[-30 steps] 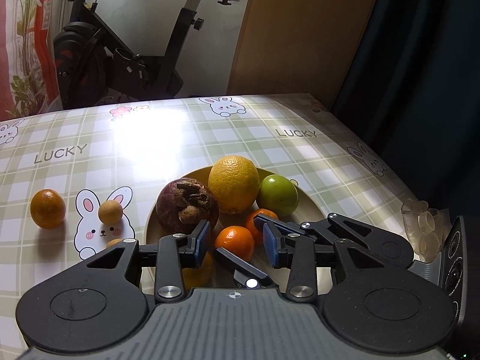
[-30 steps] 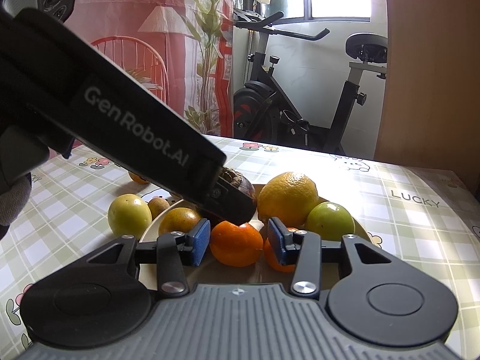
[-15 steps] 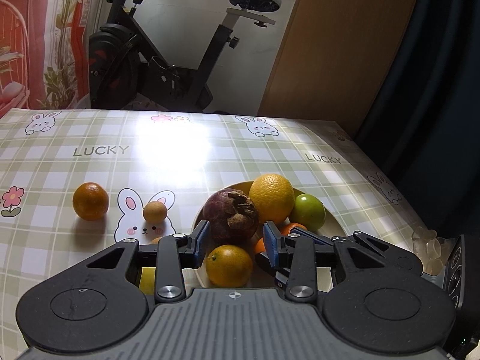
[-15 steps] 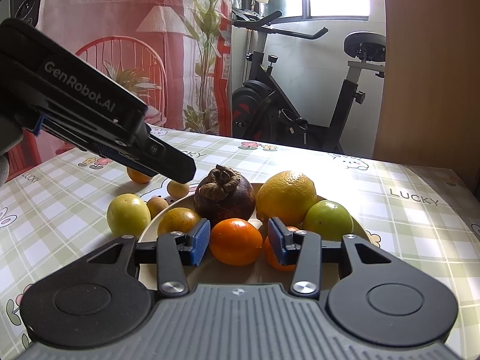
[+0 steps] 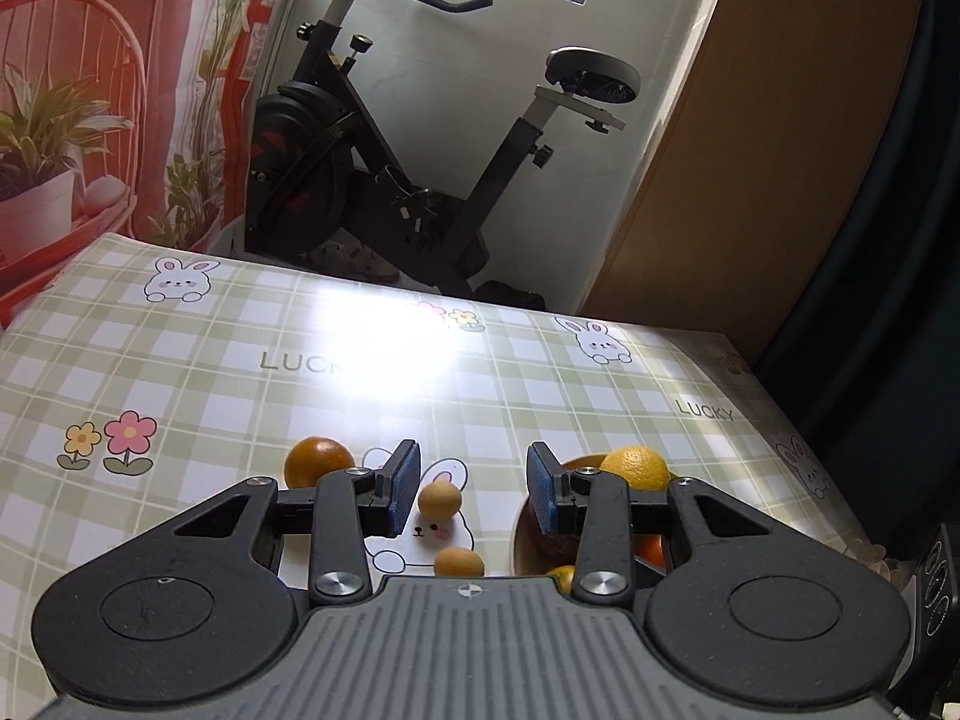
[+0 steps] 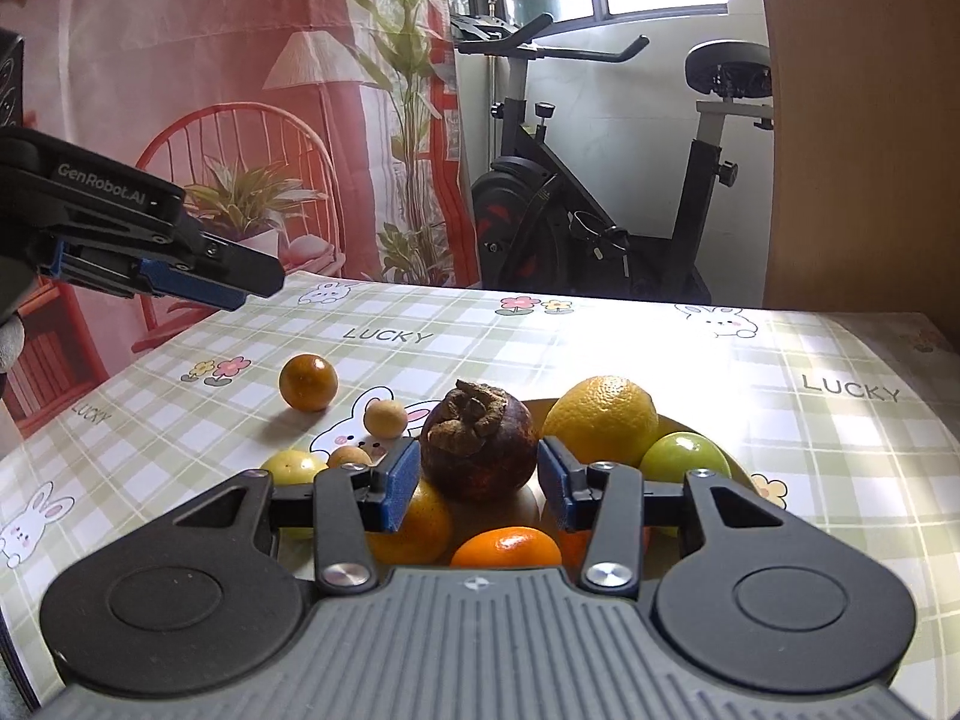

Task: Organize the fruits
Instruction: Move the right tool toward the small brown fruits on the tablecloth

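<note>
A tan plate (image 6: 690, 423) holds a dark mangosteen (image 6: 478, 447), a big yellow orange (image 6: 603, 420), a green fruit (image 6: 684, 459) and two small oranges (image 6: 507, 549). My right gripper (image 6: 477, 489) hovers open just before the mangosteen, nothing between its fingers. Loose on the cloth left of the plate lie an orange (image 6: 308, 383), two small tan longans (image 6: 385, 418) and a yellow-green fruit (image 6: 294, 468). My left gripper (image 5: 472, 489) is open and empty, raised above the longans (image 5: 440, 499); in the right wrist view it hangs at the far left (image 6: 204, 288).
The table wears a green checked cloth (image 5: 240, 372) printed with rabbits and "LUCKY". Its right edge runs near a dark curtain (image 5: 888, 240). An exercise bike (image 5: 420, 168) and a brown panel stand behind the far edge. Crumpled clear plastic (image 5: 876, 555) lies right of the plate.
My left gripper has risen and drawn back to the left, away from the plate, now over the loose longans. My right gripper has lifted slightly, its view shifting from the small orange to the mangosteen.
</note>
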